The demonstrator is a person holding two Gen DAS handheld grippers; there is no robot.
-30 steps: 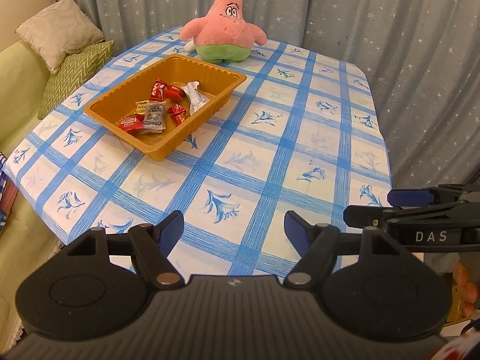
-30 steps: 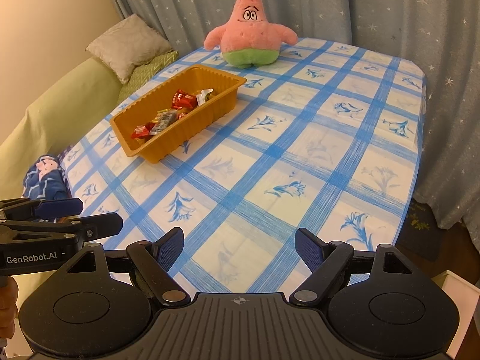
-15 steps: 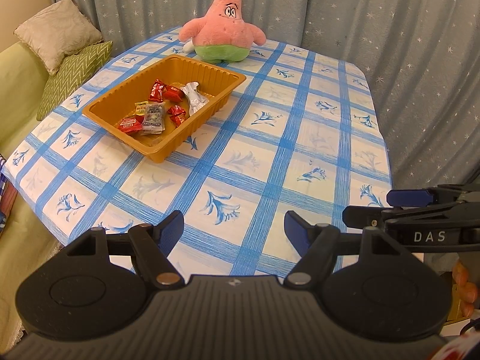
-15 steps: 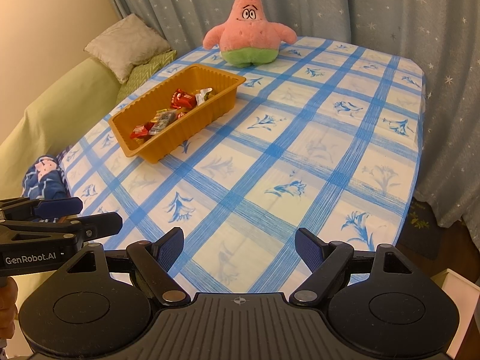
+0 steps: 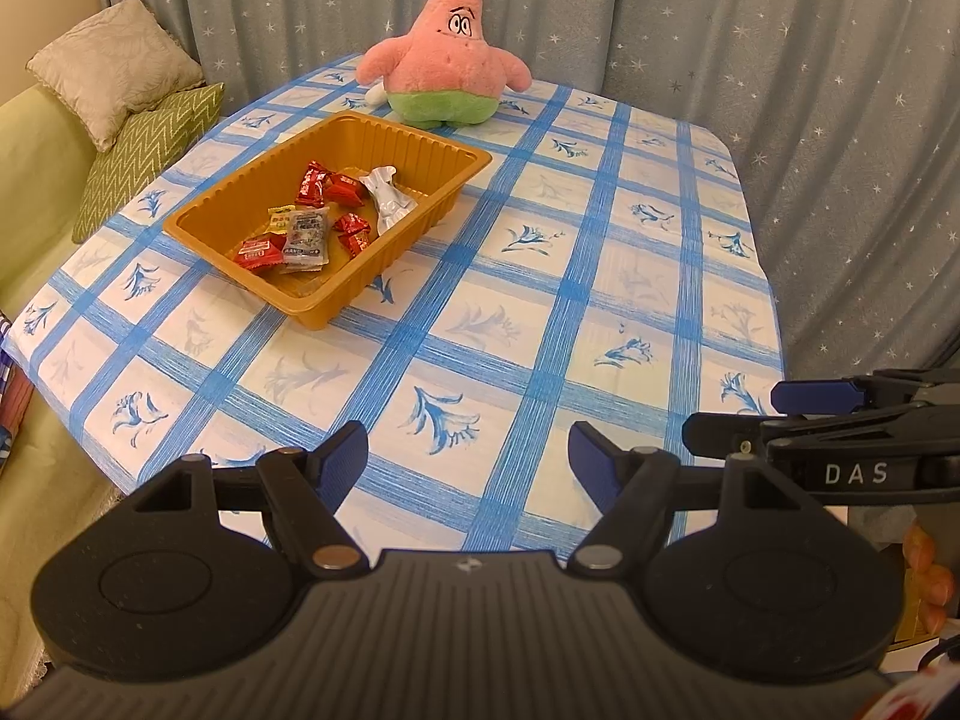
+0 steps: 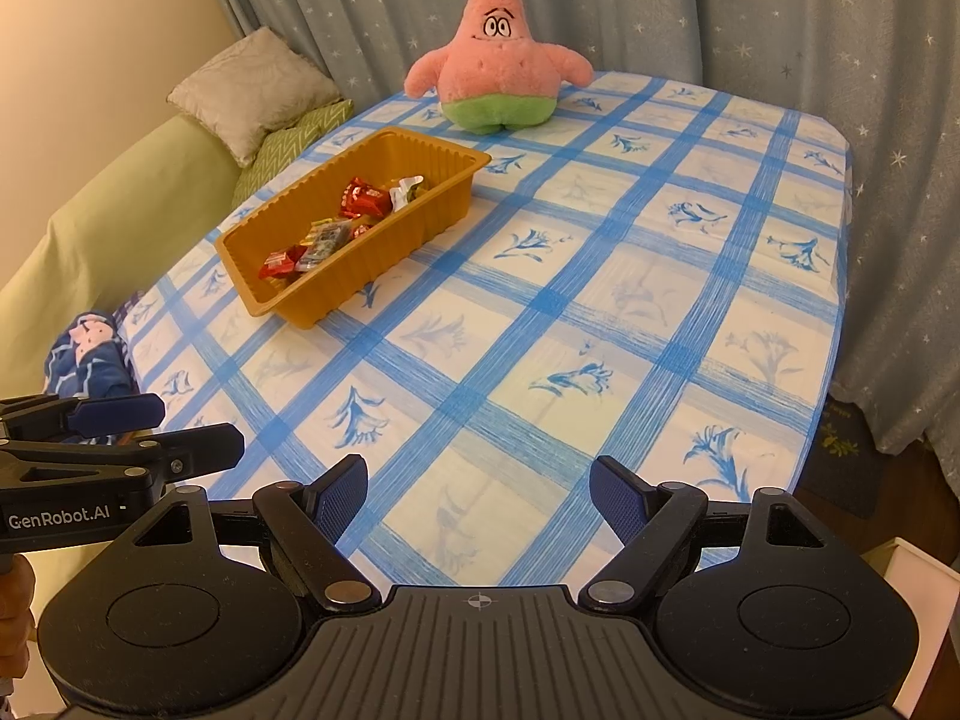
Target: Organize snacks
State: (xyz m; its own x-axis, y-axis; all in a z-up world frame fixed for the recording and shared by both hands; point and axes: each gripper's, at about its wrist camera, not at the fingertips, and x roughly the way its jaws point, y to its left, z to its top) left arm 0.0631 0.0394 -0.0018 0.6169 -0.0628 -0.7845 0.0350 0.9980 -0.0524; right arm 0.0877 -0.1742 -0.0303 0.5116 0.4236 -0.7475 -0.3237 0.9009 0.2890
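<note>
nothing has moved since the earlier pictures: both our grippers sit in the same spots and the snacks lie just as they did.

we think the job looks nearly done, or maybe all done. every snack we can see is inside the orange tray (image 5: pixel 336 294): red packets (image 5: pixel 258 252), a grey packet (image 5: pixel 307 237), a small yellow one (image 5: pixel 281 219) and a white wrapper (image 5: pixel 387 199). we see no loose snacks on the checked tablecloth (image 5: pixel 540 312). if more snacks are somewhere else, we cannot see them.

our left gripper (image 5: pixel 467 461) has its fingers apart with nothing between them. our right gripper (image 6: pixel 477 495) also has its fingers apart and holds nothing. both hang over the near edge of the table, side by side.

from the left gripper, the tray is far off at about 11 o'clock. from the right gripper, the tray (image 6: pixel 360 276) is also far off at about 11 o'clock. the pink star toy (image 6: pixel 498 60) sits just behind the tray, at about 12 o'clock.
</note>
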